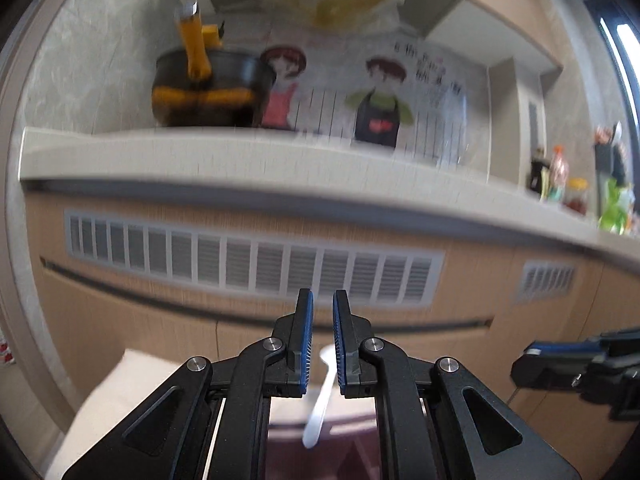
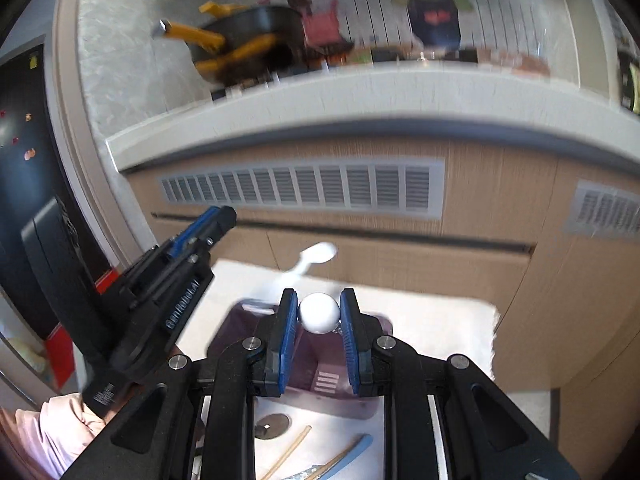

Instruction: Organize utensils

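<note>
Wooden cabinets (image 2: 480, 200) fill the background; "GenRobot.AI" is printed on the left gripper (image 2: 208, 226), seemingly empty, slightly parted; the white spoon (image 2: 319, 313) is clamped centre-frame by the right gripper (image 2: 319, 312)

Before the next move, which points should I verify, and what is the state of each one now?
1. Right gripper jaws shut on white round-ended utensil: ok.
2. Purple holder lies below that grip: ok.
3. White spoon stands in the holder: ok.
4. Left gripper empty, jaws slightly apart: ok.
5. Chopsticks inside the holder: not ok, they lie outside.
6. Free room in the holder: cannot tell.
</note>
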Demonstrator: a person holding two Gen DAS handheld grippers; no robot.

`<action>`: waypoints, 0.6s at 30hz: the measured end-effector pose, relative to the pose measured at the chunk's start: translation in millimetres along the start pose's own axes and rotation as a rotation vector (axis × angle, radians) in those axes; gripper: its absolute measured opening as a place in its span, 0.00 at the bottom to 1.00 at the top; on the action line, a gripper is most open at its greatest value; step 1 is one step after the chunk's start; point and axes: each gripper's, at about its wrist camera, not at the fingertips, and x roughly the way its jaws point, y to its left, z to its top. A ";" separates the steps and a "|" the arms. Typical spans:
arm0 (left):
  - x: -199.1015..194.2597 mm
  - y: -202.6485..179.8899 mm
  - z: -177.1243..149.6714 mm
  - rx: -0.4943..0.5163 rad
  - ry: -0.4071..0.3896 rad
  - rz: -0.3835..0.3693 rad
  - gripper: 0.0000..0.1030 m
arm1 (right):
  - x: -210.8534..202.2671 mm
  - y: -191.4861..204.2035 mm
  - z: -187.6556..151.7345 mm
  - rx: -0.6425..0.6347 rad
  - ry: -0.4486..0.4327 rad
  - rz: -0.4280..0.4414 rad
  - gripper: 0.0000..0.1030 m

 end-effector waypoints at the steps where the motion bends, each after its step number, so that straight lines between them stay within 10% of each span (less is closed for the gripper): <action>1: 4.4 1.6 -8.9 -0.002 0.014 0.004 0.10 | 8.6 -2.7 -4.3 0.004 0.018 -0.002 0.19; 8: 7.9 9.9 -55.3 -0.003 0.105 0.012 0.10 | 22.9 -10.9 -14.2 0.037 0.038 0.007 0.19; 18: -24.1 46.9 -23.3 -0.054 0.110 0.052 0.11 | -20.8 9.7 21.3 -0.048 -0.081 -0.069 0.19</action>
